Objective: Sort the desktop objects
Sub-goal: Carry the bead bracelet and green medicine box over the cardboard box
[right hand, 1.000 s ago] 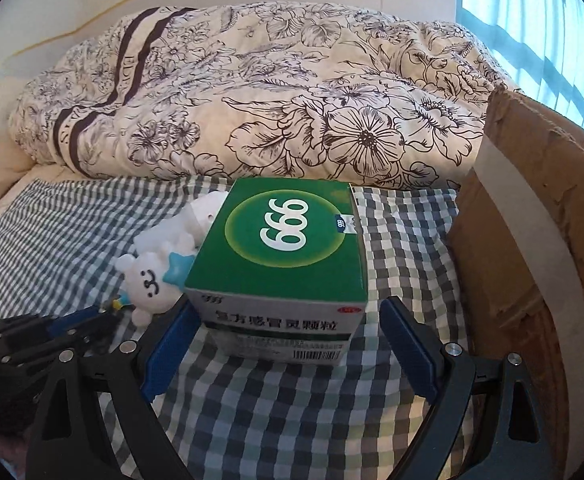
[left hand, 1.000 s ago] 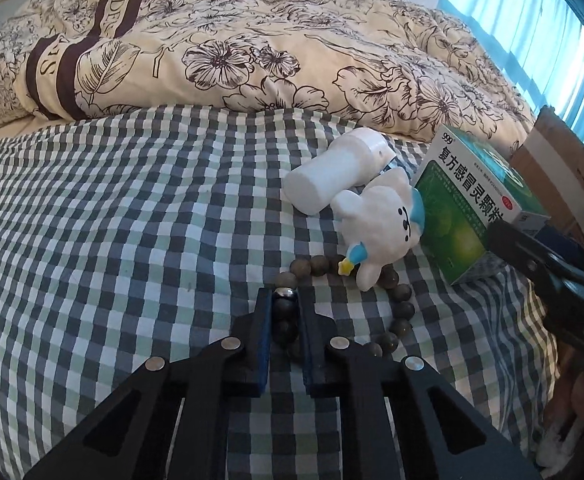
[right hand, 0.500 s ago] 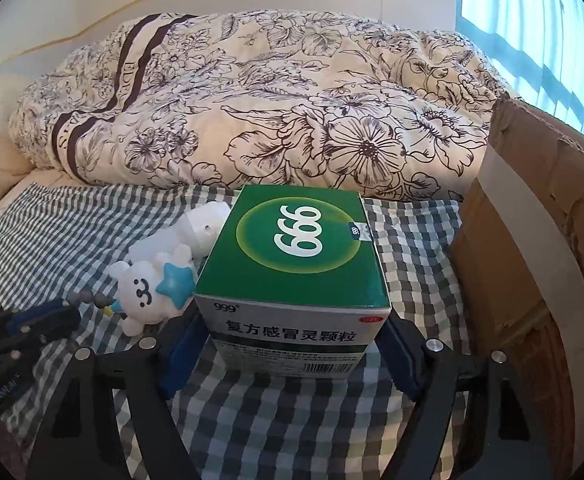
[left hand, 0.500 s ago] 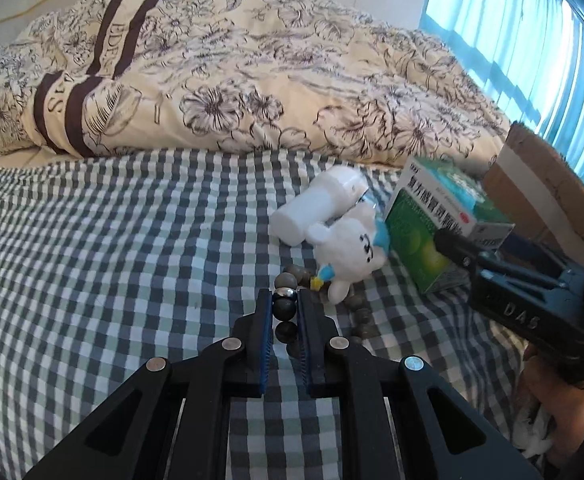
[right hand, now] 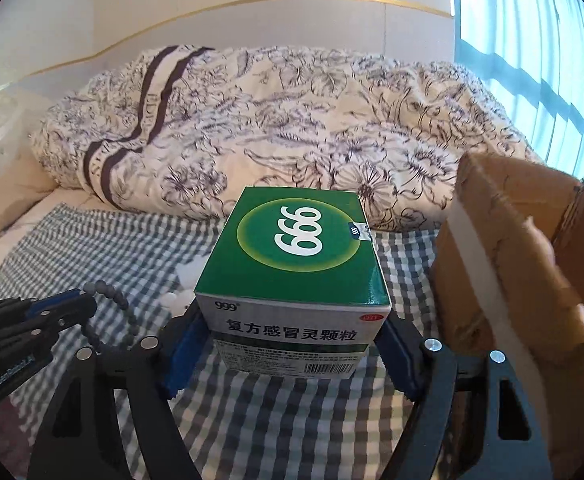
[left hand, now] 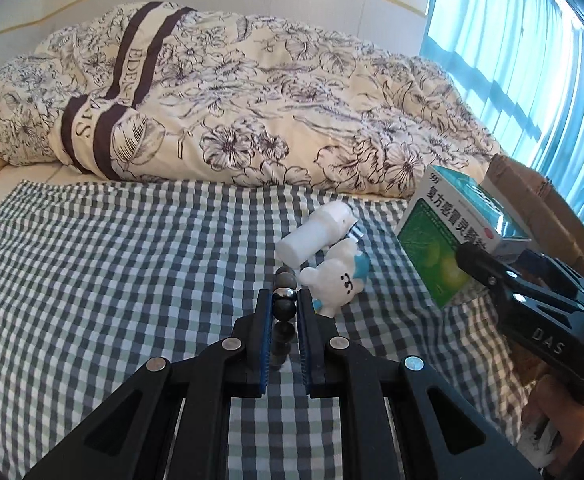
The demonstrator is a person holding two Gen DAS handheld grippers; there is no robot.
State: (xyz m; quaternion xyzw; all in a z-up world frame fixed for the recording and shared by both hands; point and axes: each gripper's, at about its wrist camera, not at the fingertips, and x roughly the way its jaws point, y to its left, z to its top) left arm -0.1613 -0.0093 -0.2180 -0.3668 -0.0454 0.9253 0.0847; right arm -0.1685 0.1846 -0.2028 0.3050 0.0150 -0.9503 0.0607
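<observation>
My left gripper [left hand: 284, 307] is shut on a dark bead bracelet [left hand: 284, 308] and holds it above the checked sheet [left hand: 112, 280]; its loop hangs from the fingers, and the bracelet [right hand: 110, 300] also shows in the right wrist view. A white toy bear [left hand: 337, 284] and a white bottle [left hand: 315, 236] lie on the sheet just beyond. My right gripper [right hand: 292, 324] is shut on a green 999 medicine box [right hand: 295, 252], lifted off the sheet. The same box [left hand: 447, 240] appears at the right of the left wrist view.
A brown cardboard box [right hand: 531, 264] stands open at the right, close to the medicine box. A floral duvet [left hand: 252, 104] is piled across the back of the bed. Blue curtains [left hand: 511, 40] hang at the far right.
Both grippers have risen. The bracelet has come off the sheet in the left gripper. The right gripper closed on the medicine box and lifted it.
</observation>
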